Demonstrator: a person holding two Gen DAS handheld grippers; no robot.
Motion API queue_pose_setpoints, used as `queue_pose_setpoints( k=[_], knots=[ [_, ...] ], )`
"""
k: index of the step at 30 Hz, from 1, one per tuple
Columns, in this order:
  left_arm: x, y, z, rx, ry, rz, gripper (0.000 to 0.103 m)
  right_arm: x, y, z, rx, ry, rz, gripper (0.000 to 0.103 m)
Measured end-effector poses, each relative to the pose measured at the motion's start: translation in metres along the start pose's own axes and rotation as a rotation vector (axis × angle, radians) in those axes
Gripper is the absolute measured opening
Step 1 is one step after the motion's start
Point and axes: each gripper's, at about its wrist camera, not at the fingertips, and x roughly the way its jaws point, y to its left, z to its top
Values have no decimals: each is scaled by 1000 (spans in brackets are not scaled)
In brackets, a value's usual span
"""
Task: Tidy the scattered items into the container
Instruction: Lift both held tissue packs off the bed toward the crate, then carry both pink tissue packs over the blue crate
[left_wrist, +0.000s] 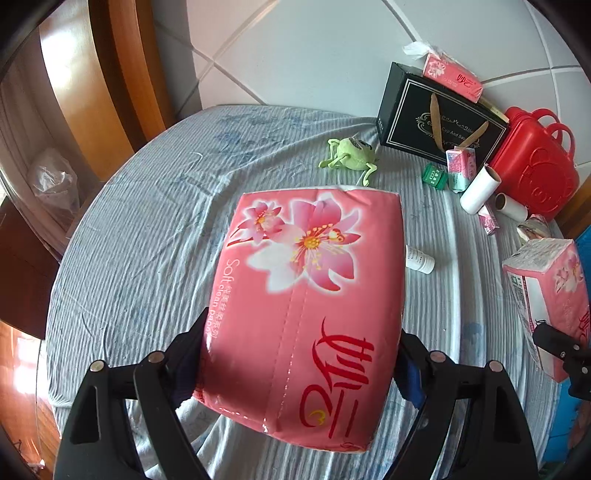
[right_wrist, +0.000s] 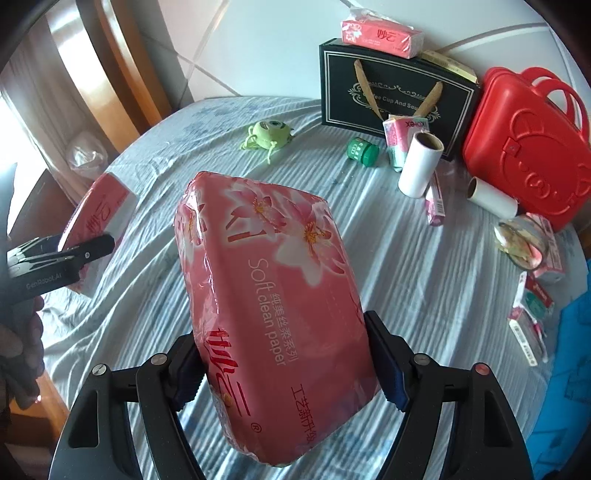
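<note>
Both hands are loaded here. The left gripper (left_wrist: 303, 354) has its pads squeezed against the two sides of a pink tissue pack (left_wrist: 299, 314), holding it clear above the striped sheet on the bed (left_wrist: 147, 229). The right gripper (right_wrist: 284, 363) is clamped the same way on a second pink tissue pack (right_wrist: 273, 295), tilted a bit and also off the bed. Each one spots the other at the edge of its view, so the two packs hang side by side.

The rest of the clutter sits at the far right: a green plush toy (right_wrist: 267, 134), a green cap-like thing (right_wrist: 362, 150), two white rolls (right_wrist: 419, 164), and a black gift box (right_wrist: 391, 92) with a third tissue pack (right_wrist: 380, 35) resting on top. A red plastic case (right_wrist: 528, 147) stands just right of the box.
</note>
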Motion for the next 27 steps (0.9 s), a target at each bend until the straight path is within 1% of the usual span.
queue_pose_setpoints(
  k=[6,11,14,17,21,24,27],
  knots=[
    [-45,13,-6,0,-38,37,84,-42,20,-6,-21,-39,29,77],
    [-72,4,-16,4,-53,41,84,-69,23,-12,17,-36,29,77],
    [-92,-6,-20,5,-71,41,84,-88,26,-18,24,-50,27,77],
    [-114,-16,-24,6,-91,57,84,-109,32,-23,18,-71,32,77],
    [-139,-22,-32,-33,-105,64,84,-139,42,-27,-13,-117,74,77],
    [-162,-23,-36,-58,-128,64,84,-164,48,-30,-38,-163,75,77],
    [-188,-25,-40,-65,-166,52,84,-181,54,-34,-33,-173,115,77]
  ],
)
